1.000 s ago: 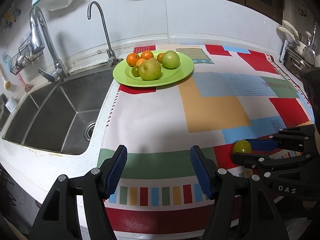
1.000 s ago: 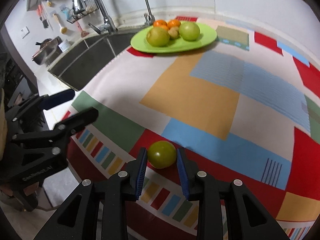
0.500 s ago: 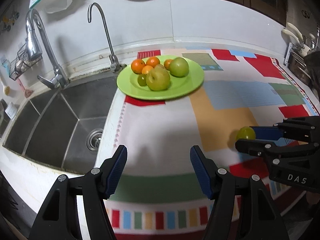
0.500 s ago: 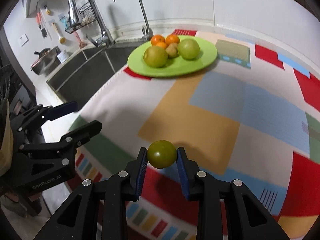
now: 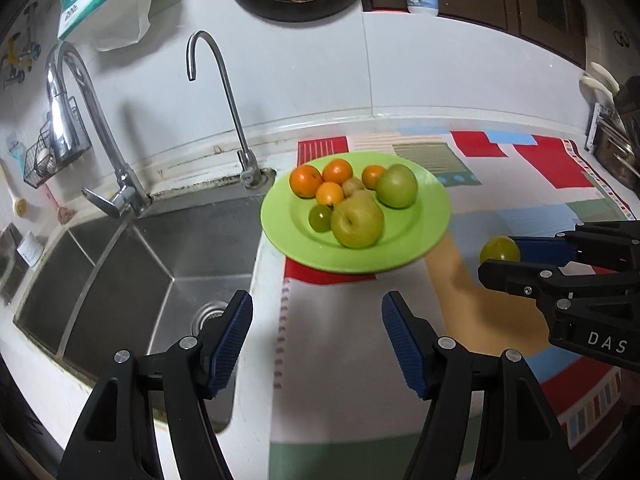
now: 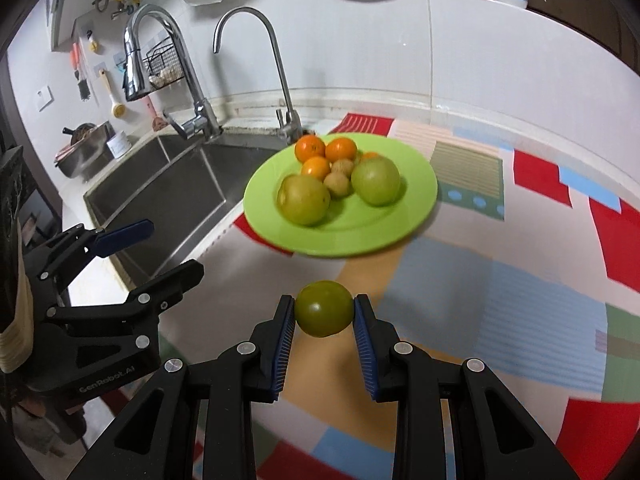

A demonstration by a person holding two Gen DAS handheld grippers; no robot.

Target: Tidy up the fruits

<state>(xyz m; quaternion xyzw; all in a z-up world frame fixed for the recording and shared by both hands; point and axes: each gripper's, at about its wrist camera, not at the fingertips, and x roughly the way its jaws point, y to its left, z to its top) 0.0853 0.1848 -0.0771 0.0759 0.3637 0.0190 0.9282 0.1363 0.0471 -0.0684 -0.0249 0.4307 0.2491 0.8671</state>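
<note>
The right gripper (image 6: 324, 320) pinches a small round olive-green fruit (image 6: 324, 309) between its blue ribbed pads, clear of the colourful patchwork tablecloth (image 6: 500, 292) and just short of the round lime-green plastic plate (image 6: 340, 240). The left gripper (image 5: 316, 340) stands with fingers spread and nothing between them, near the cloth's sink-side edge. Risks: the smooth fruit is held only at its widest part and may slip if the pads loosen early. Set down on the crowded far side, it could nudge the two large yellow-green apples (image 5: 357, 222), the oranges (image 5: 306, 181) and the small brownish fruits (image 6: 338, 184) into rolling. The plate's left rim sits close to the stainless-steel sink (image 5: 160, 264), so a runaway fruit could drop into the basin. Open room: the near, bare part of the plate is free, and the cloth to the right is unobstructed.
</note>
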